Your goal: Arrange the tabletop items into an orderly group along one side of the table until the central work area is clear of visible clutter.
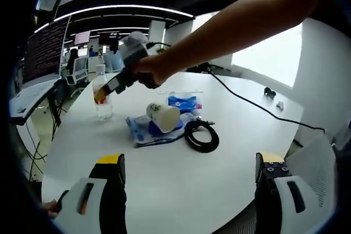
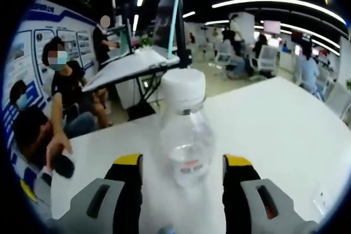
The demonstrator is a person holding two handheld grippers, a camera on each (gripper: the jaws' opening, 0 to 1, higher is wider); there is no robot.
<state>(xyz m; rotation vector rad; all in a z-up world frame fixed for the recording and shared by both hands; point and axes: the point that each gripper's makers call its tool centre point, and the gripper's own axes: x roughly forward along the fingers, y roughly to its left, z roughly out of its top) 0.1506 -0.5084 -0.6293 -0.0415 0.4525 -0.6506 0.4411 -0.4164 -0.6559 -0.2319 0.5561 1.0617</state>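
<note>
A big white table [image 1: 164, 179] stands in a bright office with long ceiling lights and desks with screens behind it. In the left gripper view, the left gripper [image 1: 189, 176] hangs low over bare table, its jaws wide apart with nothing between them. Near the middle lie a tipped white cup [image 1: 164, 117] on a blue packet [image 1: 143, 131], a second blue packet [image 1: 184, 103], and a coiled black cable [image 1: 202, 136]. The right gripper [image 2: 182, 171] has its jaws apart around a clear water bottle [image 2: 185, 135] that stands upright near the table's edge. People sit beside the table.
</note>
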